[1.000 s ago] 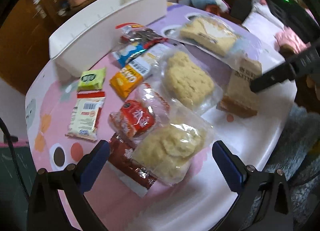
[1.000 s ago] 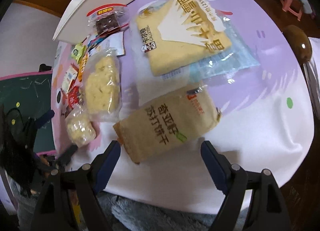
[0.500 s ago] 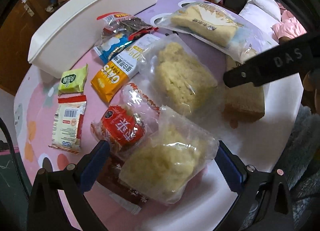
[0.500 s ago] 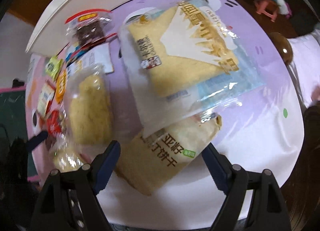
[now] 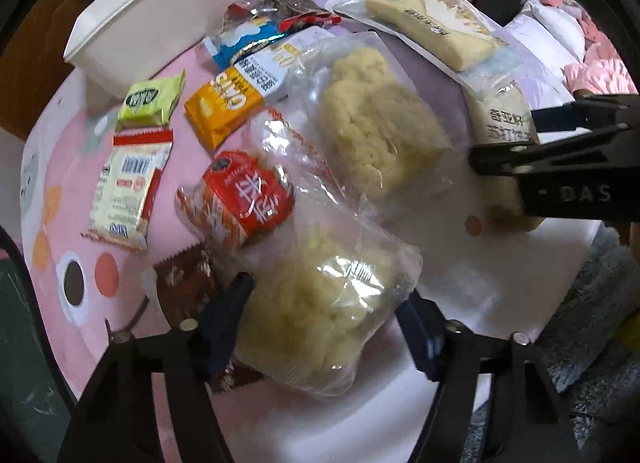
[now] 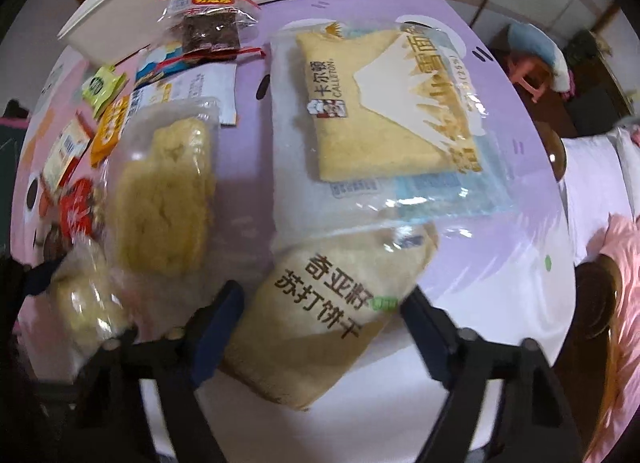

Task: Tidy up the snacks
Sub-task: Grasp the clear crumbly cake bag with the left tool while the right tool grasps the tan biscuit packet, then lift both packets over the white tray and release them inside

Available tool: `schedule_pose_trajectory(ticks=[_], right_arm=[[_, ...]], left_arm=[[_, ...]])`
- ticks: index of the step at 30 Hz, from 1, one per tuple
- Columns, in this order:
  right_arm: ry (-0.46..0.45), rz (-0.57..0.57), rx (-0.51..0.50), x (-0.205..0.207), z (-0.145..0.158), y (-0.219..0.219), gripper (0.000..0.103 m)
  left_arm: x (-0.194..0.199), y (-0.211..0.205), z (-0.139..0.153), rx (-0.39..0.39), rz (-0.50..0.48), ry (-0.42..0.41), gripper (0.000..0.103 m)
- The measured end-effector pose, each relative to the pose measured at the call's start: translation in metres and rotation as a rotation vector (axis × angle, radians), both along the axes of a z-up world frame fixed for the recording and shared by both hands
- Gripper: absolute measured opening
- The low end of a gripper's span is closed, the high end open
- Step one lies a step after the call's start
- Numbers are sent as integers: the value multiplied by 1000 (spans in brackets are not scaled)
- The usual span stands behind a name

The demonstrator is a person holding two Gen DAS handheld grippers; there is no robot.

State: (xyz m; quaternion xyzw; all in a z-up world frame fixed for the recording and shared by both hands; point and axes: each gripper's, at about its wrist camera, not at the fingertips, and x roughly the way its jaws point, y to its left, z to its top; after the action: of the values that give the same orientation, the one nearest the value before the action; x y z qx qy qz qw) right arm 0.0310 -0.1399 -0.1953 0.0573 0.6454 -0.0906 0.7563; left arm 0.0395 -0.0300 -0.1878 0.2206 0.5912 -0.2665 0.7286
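Snack packs lie spread over a round pink and purple table (image 5: 72, 167). My left gripper (image 5: 320, 323) points down at a clear bag of yellow pastry (image 5: 324, 303). Its jaws are closing and the blue pads touch both sides of the bag. My right gripper (image 6: 320, 327) is closing on a tan soda-cracker pack (image 6: 320, 319), with its pads against the pack's edges. In the left wrist view the right gripper (image 5: 560, 159) shows black over that cracker pack (image 5: 504, 119). A white bin (image 5: 192, 11) stands at the table's far edge.
A second yellow pastry bag (image 5: 380, 131), a red wrapped snack (image 5: 248, 199), an orange oat bar (image 5: 228, 103), a green sachet (image 5: 152, 99) and a white-red wafer pack (image 5: 128, 183) lie nearby. A large Calleton bread bag (image 6: 384, 119) overlaps the cracker pack. A grey fluffy rug (image 5: 592, 327) lies below.
Both grippers sank closer to the table and their jaws narrowed. The left now frames the front pastry bag tightly. The right slid left along the cracker pack.
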Motion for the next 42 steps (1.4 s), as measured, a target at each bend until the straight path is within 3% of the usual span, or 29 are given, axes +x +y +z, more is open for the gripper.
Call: schedule_pose_trajectory(ticks=[2, 8, 18, 24, 33, 42], right_arm=[[5, 20, 6, -7, 1, -5, 63], [-5, 38, 95, -34, -1, -30, 57], [-34, 94, 398, -68, 22, -57, 55], [-117, 193, 469, -72, 61, -43, 55], [-302, 270, 449, -59, 127, -41, 55], [-517, 289, 364, 0, 206, -49, 55]], left_arm=[[-2, 3, 1, -13, 22, 12, 54], [-13, 9, 8, -71, 100, 34, 45], [-46, 33, 47, -195, 211, 20, 43], [-46, 32, 84, -241, 239, -17, 43], [-19, 22, 153, -301, 278, -122, 43], [44, 22, 258, -330, 348, -303, 43]])
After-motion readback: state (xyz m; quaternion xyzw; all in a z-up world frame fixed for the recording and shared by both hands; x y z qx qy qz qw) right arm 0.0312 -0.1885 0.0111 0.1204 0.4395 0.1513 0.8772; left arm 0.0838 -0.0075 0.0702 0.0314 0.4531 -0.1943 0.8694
